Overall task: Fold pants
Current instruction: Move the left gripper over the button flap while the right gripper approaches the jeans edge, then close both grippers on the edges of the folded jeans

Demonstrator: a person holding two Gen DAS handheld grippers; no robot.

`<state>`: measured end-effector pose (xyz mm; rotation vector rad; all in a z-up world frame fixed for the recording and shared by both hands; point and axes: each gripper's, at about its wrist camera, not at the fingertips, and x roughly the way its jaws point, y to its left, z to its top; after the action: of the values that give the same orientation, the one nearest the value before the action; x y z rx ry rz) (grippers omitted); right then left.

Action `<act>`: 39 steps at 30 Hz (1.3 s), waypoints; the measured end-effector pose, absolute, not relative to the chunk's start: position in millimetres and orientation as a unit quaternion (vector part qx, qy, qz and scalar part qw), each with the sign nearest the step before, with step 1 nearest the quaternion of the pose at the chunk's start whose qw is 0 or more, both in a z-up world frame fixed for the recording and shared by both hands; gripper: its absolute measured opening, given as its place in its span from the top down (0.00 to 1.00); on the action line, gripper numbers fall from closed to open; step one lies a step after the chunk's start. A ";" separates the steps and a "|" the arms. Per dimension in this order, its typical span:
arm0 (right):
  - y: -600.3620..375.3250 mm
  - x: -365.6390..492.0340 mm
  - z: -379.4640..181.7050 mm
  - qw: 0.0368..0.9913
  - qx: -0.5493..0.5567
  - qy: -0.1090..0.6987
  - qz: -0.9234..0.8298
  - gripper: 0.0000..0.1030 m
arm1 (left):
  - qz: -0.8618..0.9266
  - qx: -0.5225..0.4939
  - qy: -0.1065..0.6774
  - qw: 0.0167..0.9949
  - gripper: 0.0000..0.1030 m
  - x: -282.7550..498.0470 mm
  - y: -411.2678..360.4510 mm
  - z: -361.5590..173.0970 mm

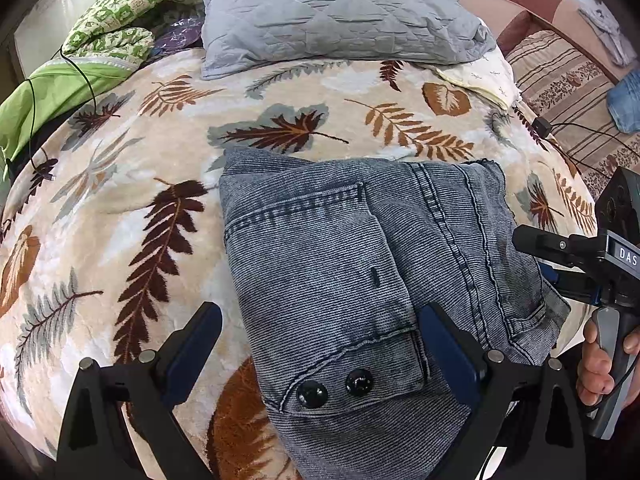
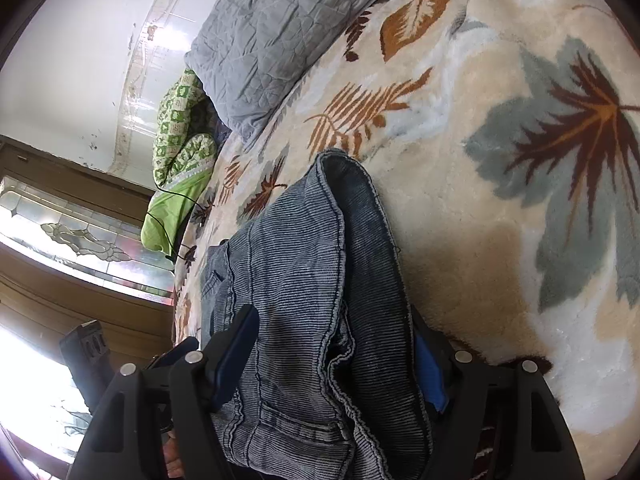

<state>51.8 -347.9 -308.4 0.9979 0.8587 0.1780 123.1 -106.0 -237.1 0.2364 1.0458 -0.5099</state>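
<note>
pants (image 1: 360, 264) folded on leaf blanket (image 1: 120, 184) | L gripper (image 1: 320, 336) open over waistband | R gripper (image 1: 532, 256) at edge

On my left, the leaf-print blanket (image 1: 120, 208) lies bare beside the folded pants (image 1: 360, 260), so I can pass there. Beyond, the grey pillow (image 1: 332, 12) blocks the far edge, and a black cable (image 1: 80, 76) trails nearby, possibly loose. My right gripper (image 1: 532, 256) crowds the right edge.

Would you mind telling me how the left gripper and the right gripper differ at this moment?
The left gripper is spread wide, pants waistband lying between its fingers; the right gripper has bunched pants fabric filling its gap. The left looks down on the flat pants, the right along their edge. Both have black frames with blue pads.
</note>
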 end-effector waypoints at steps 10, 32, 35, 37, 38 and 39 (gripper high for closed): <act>-337.7 56.8 -306.1 0.788 0.455 0.399 0.107 0.23 | -0.261 0.066 0.510 0.817 0.04 133.5 -103.1 -248.3; -315.1 64.1 -297.1 0.822 0.377 0.416 0.094 0.23 | -0.251 0.063 0.524 0.811 0.00 147.0 -118.1 -258.9; -317.1 62.3 -297.8 0.820 0.382 0.415 0.096 0.24 | -0.250 0.056 0.517 0.817 0.01 143.6 -116.8 -255.3; -316.7 61.2 -296.7 0.821 0.380 0.415 0.095 0.28 | -0.248 0.062 0.512 0.820 0.05 140.4 -118.7 -252.6; -316.3 60.5 -295.7 0.822 0.378 0.415 0.095 0.31 | -0.248 0.067 0.509 0.822 0.08 138.2 -120.1 -250.7; -316.0 59.9 -294.9 0.823 0.376 0.415 0.095 0.34 | -0.249 0.071 0.506 0.823 0.11 136.6 -121.3 -249.0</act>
<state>59.9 -316.0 -294.9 0.7989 0.8818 0.2019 136.6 -121.3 -249.0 0.1504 1.0766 -0.5298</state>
